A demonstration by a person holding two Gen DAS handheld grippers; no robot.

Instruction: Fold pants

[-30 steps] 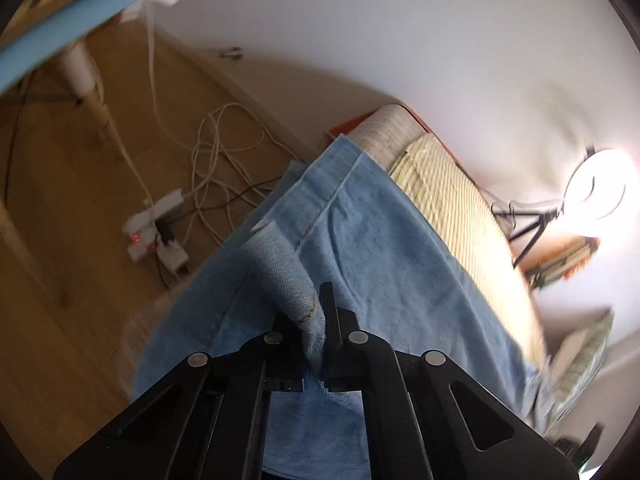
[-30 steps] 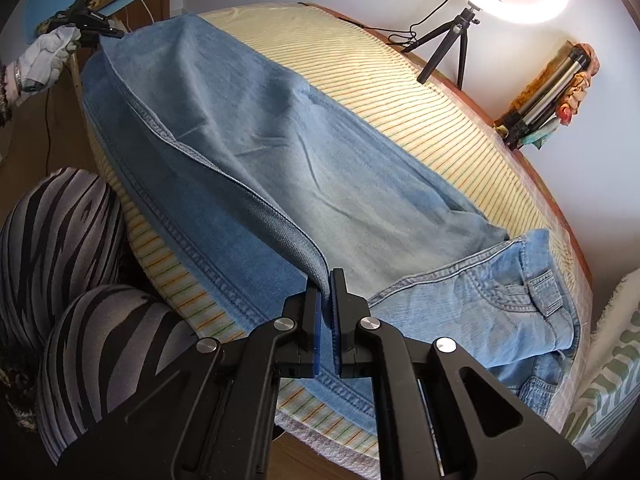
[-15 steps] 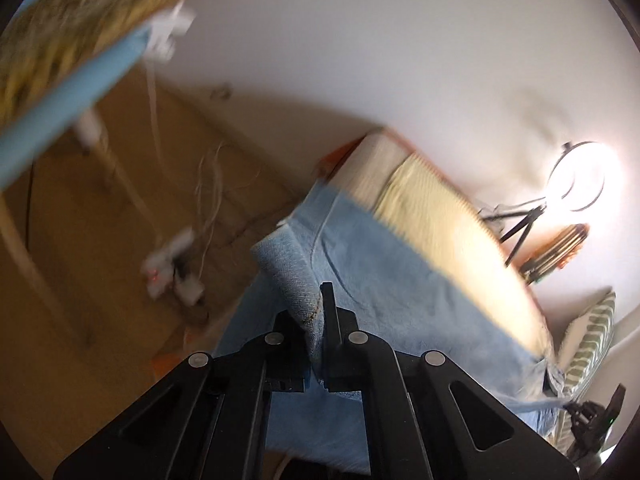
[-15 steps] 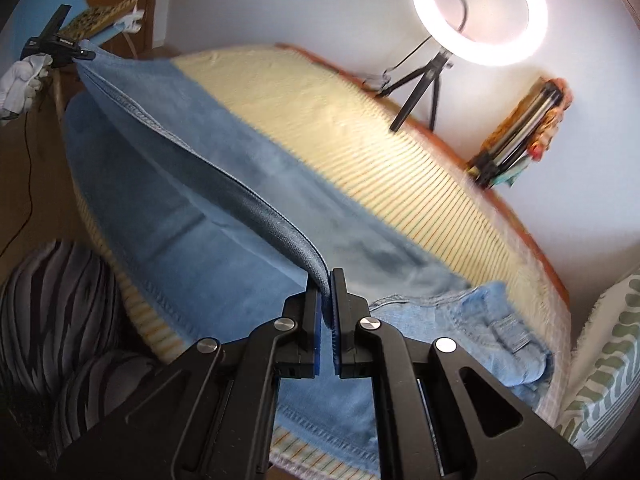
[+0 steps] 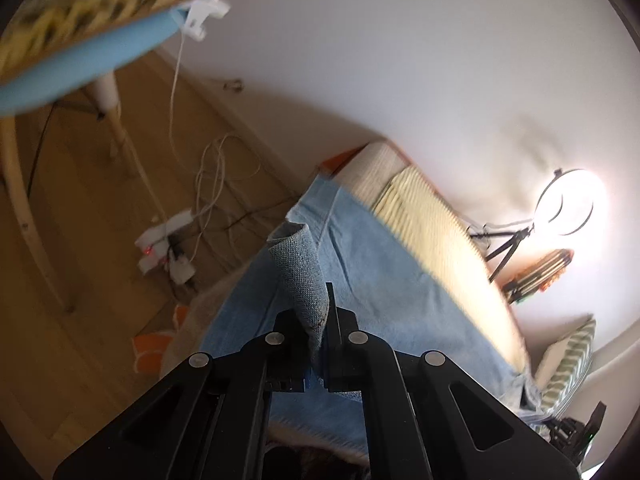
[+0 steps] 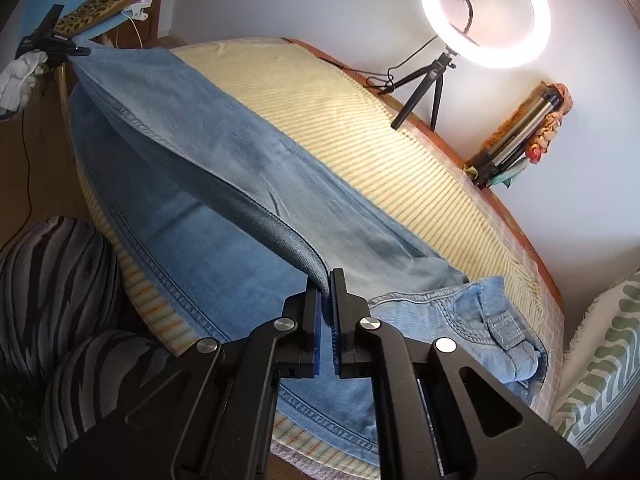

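- The left hand-held gripper (image 5: 320,312) points down at a slant over the end of the bed (image 5: 432,216). Its two black fingers are pressed together on a rolled-up bit of the jeans' (image 5: 360,280) hem, which sticks up between them.
- In the right wrist view, the left hand-held gripper (image 6: 76,51) shows far off at the top left. A hand in a white glove (image 6: 18,76) holds it, and it lifts the far end of one leg into the air.
- The right hand-held gripper (image 6: 327,292) also tips down toward the bed. Its jaws are squeezed shut on the edge of that same leg, near the top part of the jeans.
- There is tiny white writing on the far gripper, but it is too small to read.
- The jeans (image 6: 224,152) are light blue denim with thick stitched seams. They lie along the near side of the bed, on a yellow striped sheet (image 6: 360,128).
- One leg is held up off the bed, stretched tight between the two grippers. The other leg lies flat below it.
- The waist end, with a pocket flap, is bunched up at the right, near a green and white pillow (image 6: 600,360).
- The person's knees in black and grey striped trousers (image 6: 52,280) are beside the bed at the left.
- A bright ring light (image 6: 484,12) on a little tripod stands behind the bed.
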